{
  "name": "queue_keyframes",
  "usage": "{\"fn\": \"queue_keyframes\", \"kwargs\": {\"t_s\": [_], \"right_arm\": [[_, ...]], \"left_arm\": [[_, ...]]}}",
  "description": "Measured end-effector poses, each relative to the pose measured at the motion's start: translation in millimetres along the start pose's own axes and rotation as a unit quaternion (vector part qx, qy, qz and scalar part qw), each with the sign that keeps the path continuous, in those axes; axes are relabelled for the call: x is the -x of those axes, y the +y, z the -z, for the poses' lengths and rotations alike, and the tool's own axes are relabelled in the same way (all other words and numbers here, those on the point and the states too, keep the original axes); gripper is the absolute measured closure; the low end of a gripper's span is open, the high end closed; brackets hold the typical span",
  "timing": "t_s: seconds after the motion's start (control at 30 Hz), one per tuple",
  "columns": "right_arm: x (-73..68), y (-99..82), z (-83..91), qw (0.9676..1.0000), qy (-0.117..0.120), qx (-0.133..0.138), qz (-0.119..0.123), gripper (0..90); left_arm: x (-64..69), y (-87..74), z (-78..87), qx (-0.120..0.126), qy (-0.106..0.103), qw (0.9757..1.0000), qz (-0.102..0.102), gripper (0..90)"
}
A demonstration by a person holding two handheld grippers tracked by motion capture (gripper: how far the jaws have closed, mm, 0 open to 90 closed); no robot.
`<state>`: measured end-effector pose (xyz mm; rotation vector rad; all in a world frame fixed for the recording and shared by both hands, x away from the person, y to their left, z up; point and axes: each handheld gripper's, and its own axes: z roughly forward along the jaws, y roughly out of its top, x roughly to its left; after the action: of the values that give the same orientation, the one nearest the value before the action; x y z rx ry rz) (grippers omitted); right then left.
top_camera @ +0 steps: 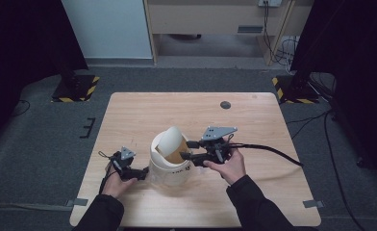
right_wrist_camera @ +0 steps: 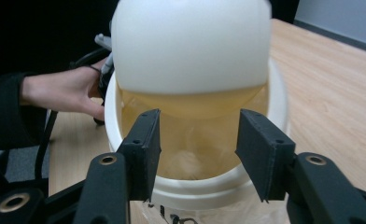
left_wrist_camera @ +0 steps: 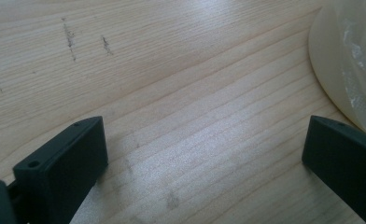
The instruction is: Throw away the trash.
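High view: I've got the white bin [top_camera: 169, 168] sitting near the front-middle of the wooden table [top_camera: 143, 108], its swing lid [top_camera: 169, 140] tipped so the opening faces the R side. My right gripper [top_camera: 190, 150] is at that opening, level w/ the rim, jaws apart w/ nothing between them. My left gripper [top_camera: 139, 173] sits low on the tabletop just beside the bin's left wall; can't tell if it touches.

Right gripper view: the jaws stand apart over the near rim, looking straight into the bin's yellowish inside; the domed lid hangs above them. Past the bin I see the left hand [right_wrist_camera: 64, 91] close against the far wall.

Left gripper view: jaws wide apart, bare wood between them; the bin's curved wall [left_wrist_camera: 344, 65] w/ a bit of clear plastic fills the R edge, just by the R jaw.

Room: plenty of open tabletop behind the bin and to both sides; less in front, where the bin sits nearer the front edge and my forearms come in. A small dark disc [top_camera: 225, 105] lies near the far edge, well apart from everything. The R gripper's cable [top_camera: 273, 151] trails across the table to the right. Off-table: hazard-striped stand feet [top_camera: 76, 89] at both far corners, wooden cabinet [top_camera: 215, 19] beyond.
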<state>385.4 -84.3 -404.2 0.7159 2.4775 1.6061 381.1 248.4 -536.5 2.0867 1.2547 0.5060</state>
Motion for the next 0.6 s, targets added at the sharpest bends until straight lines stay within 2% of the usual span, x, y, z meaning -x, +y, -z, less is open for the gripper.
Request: {"fn": "queue_keyframes", "kwargs": {"t_s": [0.1,0.2,0.3,0.6], "right_arm": [[2.9,2.6,9.2,0.9996,-0.017,0.021,0.001,40.8],[10.1,-0.7,19.7,0.9976,-0.056,0.039,0.005,35.6],[19.7,-9.3,29.4,0.9956,-0.084,0.042,0.0,31.5],[47.5,-46.5,56.2,0.9898,-0.14,0.009,-0.028,23.8]], "left_arm": [[0.0,0.0,0.0,0.0,0.0,1.0,0.0,0.0],[0.0,0.0,0.0,0.0,0.0,1.0,0.0,0.0],[-0.1,0.0,0.1,-0.001,0.0,1.0,-0.001,0.0],[-0.1,0.0,0.1,0.0,0.0,1.0,-0.001,0.0]]}}
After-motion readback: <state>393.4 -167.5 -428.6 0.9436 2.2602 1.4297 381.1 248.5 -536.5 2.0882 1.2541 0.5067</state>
